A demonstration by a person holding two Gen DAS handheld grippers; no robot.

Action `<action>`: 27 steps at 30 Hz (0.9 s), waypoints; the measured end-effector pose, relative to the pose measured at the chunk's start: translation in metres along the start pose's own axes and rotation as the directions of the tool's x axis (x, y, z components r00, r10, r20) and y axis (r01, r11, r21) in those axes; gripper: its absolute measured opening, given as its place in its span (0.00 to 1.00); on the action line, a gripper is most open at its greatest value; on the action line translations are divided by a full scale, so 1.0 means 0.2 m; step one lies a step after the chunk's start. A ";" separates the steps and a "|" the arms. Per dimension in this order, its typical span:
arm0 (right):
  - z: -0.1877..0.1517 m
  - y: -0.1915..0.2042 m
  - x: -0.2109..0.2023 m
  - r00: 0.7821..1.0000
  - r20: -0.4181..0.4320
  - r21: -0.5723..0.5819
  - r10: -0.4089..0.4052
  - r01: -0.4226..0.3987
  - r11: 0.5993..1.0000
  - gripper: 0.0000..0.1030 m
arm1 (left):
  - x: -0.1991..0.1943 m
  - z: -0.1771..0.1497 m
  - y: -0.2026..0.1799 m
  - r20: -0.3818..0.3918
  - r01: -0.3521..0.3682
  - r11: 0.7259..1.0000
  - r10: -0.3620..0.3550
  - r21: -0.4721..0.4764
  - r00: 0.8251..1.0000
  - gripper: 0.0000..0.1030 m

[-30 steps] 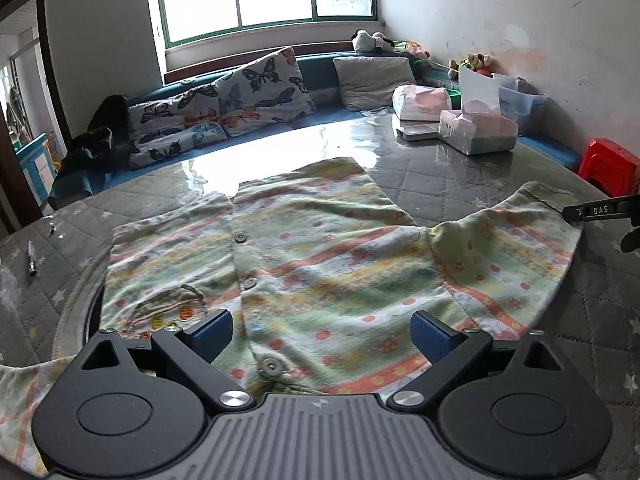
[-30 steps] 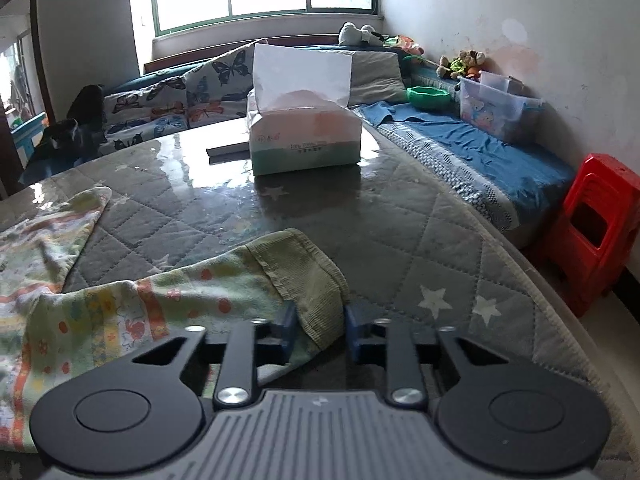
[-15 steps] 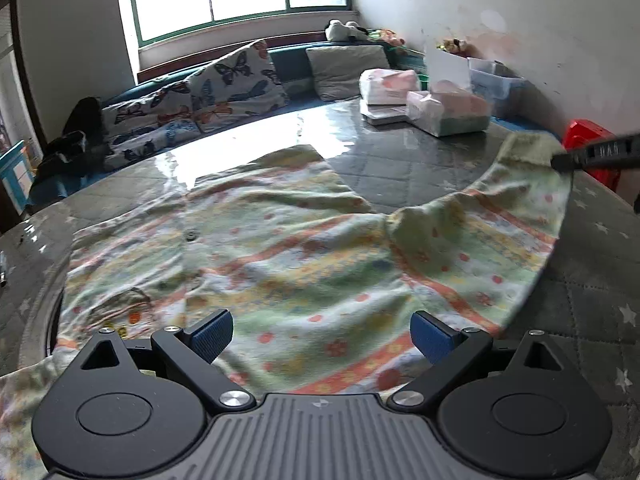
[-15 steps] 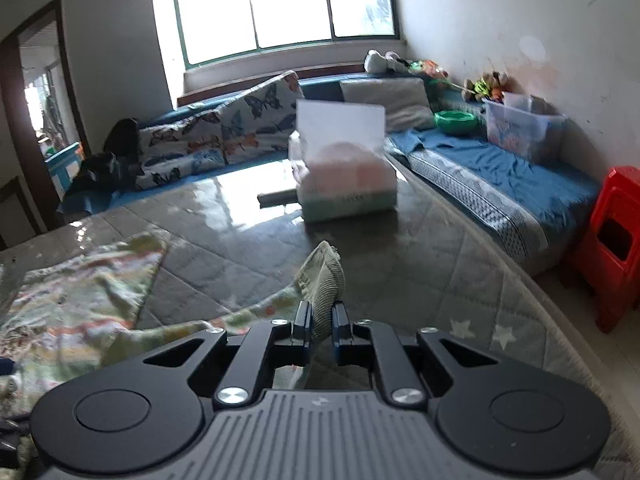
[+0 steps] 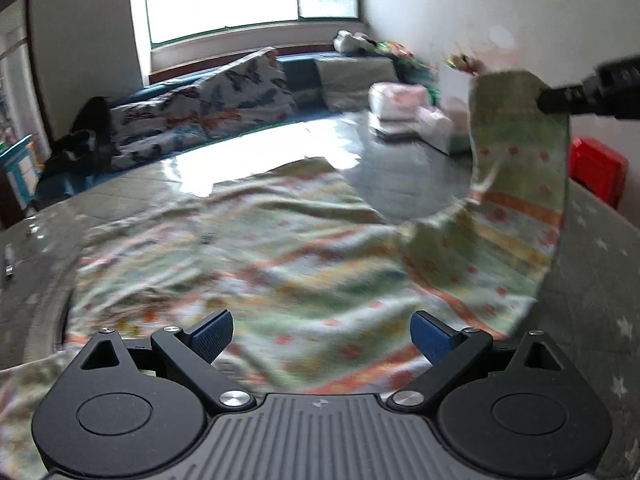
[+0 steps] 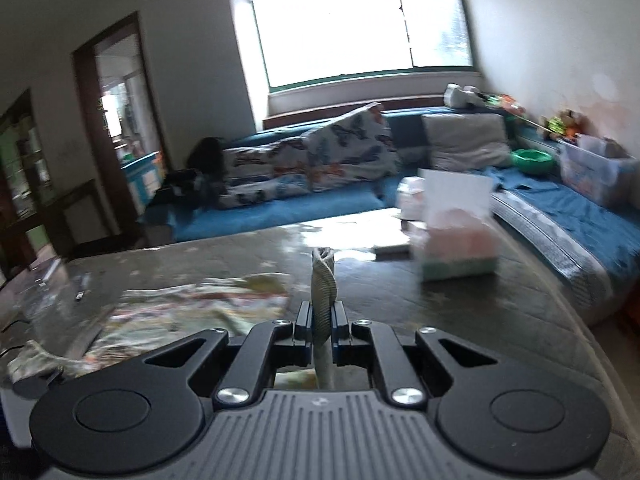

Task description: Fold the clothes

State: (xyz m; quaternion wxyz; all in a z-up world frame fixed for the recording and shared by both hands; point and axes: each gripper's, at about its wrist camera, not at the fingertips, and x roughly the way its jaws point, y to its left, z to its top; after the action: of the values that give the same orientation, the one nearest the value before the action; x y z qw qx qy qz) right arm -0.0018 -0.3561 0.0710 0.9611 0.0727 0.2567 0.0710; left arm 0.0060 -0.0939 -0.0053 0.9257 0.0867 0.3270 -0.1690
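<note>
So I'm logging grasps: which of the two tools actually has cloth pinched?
The right tool, shut on the shirt's sleeve cuff and lifting it. The left tool is open, empty, over the shirt.

Garment (image 5: 304, 256) on table (image 5: 592, 280), tissue box (image 6: 456, 248) behind

The right gripper (image 6: 321, 322) is raised above the table (image 6: 460, 304), its jaws pinched tight on a sleeve (image 6: 323, 280). The left gripper (image 5: 321, 330) hovers low over the table, jaws spread wide.
</note>
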 end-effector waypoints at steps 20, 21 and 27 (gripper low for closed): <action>-0.07 0.87 0.29 0.943 -0.176 -0.260 0.283 -0.322 0.910 0.07 | -0.28 -0.18 0.67 0.023 -0.222 0.930 0.239 -0.292 0.971 0.95; -0.08 0.91 0.31 0.937 -0.190 -0.270 0.292 -0.336 0.902 0.07 | -0.29 -0.18 0.69 0.019 -0.229 0.926 0.246 -0.302 0.969 0.95; -0.19 1.07 0.38 0.904 -0.275 -0.312 0.328 -0.406 0.859 0.13 | -0.30 -0.21 0.75 0.004 -0.252 0.910 0.268 -0.330 0.963 0.95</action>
State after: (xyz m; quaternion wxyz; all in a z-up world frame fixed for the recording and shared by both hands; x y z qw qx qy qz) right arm 0.0234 -0.1300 0.0398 0.8933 -0.0656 0.3215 0.3071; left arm -0.0060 0.0726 0.0081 0.9492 -0.0294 0.3130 0.0101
